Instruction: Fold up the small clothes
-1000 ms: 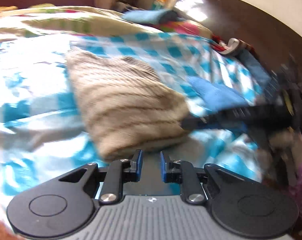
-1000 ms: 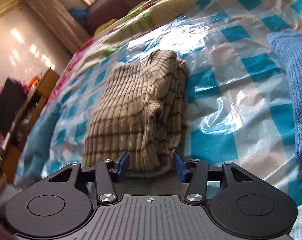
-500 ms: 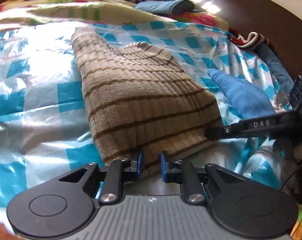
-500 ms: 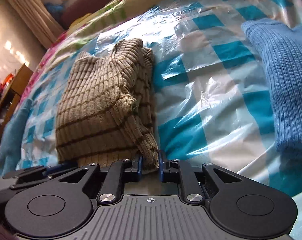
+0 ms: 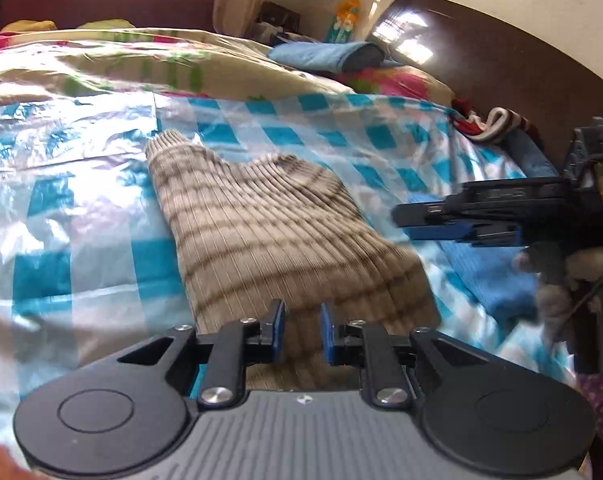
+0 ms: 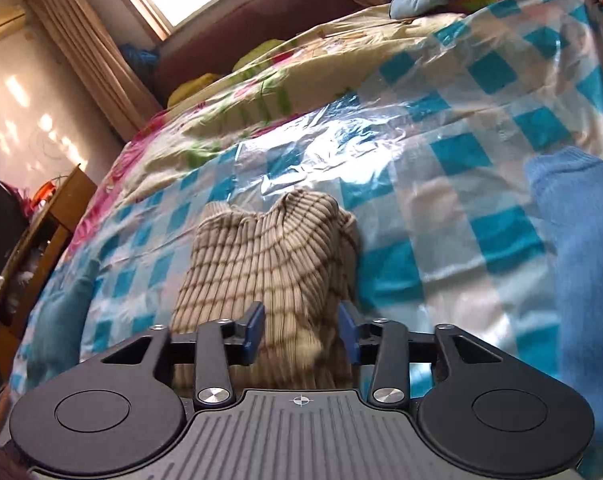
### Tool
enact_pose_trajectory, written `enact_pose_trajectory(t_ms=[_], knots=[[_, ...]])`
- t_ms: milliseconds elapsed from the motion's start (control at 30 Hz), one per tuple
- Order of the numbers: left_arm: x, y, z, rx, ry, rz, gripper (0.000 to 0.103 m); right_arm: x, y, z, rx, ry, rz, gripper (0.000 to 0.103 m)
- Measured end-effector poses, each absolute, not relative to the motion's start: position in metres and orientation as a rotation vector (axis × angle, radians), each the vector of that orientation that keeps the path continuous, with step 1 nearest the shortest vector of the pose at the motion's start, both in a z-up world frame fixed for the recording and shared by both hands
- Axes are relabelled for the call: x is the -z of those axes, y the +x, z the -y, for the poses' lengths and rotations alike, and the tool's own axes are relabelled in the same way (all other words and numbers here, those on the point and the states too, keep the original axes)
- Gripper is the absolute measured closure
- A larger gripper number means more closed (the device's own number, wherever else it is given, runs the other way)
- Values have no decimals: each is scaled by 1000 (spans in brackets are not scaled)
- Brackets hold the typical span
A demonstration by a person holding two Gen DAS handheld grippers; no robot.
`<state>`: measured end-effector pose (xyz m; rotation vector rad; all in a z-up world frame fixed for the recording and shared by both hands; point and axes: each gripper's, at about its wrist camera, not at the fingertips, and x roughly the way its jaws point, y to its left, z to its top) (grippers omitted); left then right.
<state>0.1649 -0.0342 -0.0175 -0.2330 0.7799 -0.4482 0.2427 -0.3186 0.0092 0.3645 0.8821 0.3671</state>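
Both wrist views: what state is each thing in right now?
Striped sweater: folded, flat on the sheet.
Left gripper: open, fingers either side of the sweater's near edge.
Right gripper: open, astride the sweater's near end.
Blue garment: lying beside the sweater, untouched.
Plastic sheet: spread, crinkled.

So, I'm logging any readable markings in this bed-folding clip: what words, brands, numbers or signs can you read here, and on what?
No text reads clearly in either view.
Right gripper, seen from the left wrist: raised lettering on its black finger, too blurred to read.
Left gripper: only a small round crosshair mark on its grey body, no letters.
Striped knit sweater, blue garment, checked plastic sheet: no labels visible.
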Motion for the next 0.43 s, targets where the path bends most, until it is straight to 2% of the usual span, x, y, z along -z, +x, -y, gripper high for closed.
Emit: enact_pose_trajectory(t_ms=[133,167,233,433], knots=[[24,183,41,435,-239,-762,80,21,285,299,-303,355,-912,60],[26,185,44,435,-222,-756,80,29,290,298,-296,372,-921,76],[32,188,48,434,-195,-761,80,32,292,298,-298,395,-911,84],[52,188,41,459,-251,-785,79,56,289,315,-250,468,-914,87]])
